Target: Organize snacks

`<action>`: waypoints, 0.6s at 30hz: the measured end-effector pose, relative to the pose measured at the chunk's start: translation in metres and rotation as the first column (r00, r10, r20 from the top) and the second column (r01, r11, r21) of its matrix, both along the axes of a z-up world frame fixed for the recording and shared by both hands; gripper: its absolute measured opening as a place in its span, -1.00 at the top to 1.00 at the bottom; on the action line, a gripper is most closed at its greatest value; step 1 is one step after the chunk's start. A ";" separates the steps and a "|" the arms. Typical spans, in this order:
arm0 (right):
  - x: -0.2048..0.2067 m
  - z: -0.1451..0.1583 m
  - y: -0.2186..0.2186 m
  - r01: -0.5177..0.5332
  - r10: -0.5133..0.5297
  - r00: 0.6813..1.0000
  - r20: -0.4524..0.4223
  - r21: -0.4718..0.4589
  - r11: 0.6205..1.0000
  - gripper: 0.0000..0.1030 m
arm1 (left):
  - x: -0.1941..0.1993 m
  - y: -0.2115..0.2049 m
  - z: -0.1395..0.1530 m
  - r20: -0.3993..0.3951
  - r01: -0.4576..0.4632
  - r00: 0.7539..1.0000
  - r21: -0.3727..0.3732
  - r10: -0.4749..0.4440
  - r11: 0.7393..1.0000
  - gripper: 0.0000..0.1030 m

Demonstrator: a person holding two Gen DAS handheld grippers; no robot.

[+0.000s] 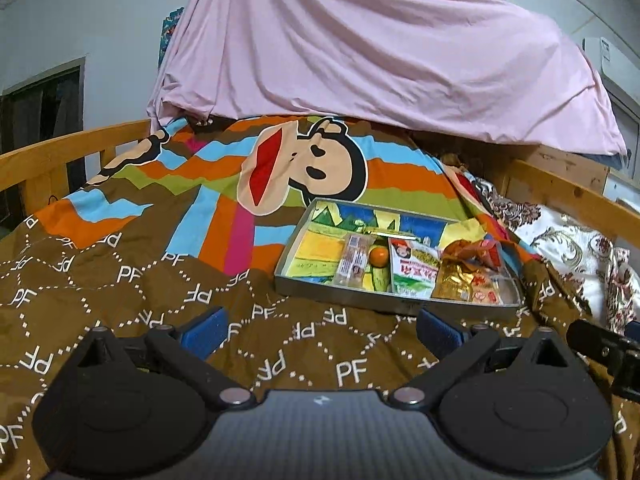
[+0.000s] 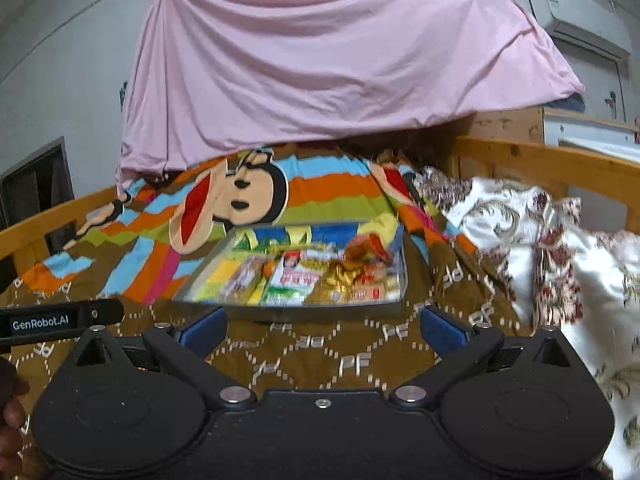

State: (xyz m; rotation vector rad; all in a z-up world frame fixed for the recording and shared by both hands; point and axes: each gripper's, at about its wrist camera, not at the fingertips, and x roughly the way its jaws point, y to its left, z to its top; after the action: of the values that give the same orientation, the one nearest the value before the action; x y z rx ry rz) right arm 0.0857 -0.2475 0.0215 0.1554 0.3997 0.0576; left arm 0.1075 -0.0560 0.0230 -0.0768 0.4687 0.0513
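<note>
1. Brown quilt (image 1: 120, 280) printed with "PF" letters covers the bed under both of my claws; farther back it turns into bright stripes with a cartoon monkey face (image 1: 308, 168).
2. My left claw (image 1: 322, 330) is released, its blue pads spread wide with nothing between them, hovering above the quilt just short of the tray.
3. My right claw (image 2: 322, 328) is likewise released and empty, blue pads wide apart, close to the tray's near edge.
4. I see the snacks in a shallow grey tray (image 1: 460, 307) lying on the quilt ahead: a clear-wrapped packet (image 1: 352, 264), a small orange (image 1: 378, 256), a white and green packet (image 1: 414, 270), and a gold foil wrapper (image 1: 460, 276) at the right end.
5. Left part of the tray shows only its colourful lining.
6. Pink sheet (image 1: 380, 40) hangs over the far end of the bed.
7. Floral pillow (image 2: 540, 240) lies to the right of the tray, against the wooden rail (image 2: 560, 160).
</note>
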 end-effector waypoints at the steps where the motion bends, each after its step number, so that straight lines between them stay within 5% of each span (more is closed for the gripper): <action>1: -0.002 -0.001 0.002 0.002 -0.002 1.000 -0.007 -0.001 1.000 -0.99 | -0.001 0.001 -0.002 -0.005 0.001 1.000 0.004 -0.001 1.000 -0.99; 18: 0.006 -0.024 0.017 0.026 -0.030 0.992 -0.121 -0.031 0.999 -0.99 | -0.010 0.017 -0.022 -0.044 0.007 0.999 0.107 -0.003 0.994 -0.99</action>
State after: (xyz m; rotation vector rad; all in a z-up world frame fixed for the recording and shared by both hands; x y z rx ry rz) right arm 0.0912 -0.2309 -0.0022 0.1359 0.5190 0.0150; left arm 0.0976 -0.0386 0.0011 0.0308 0.5089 0.0730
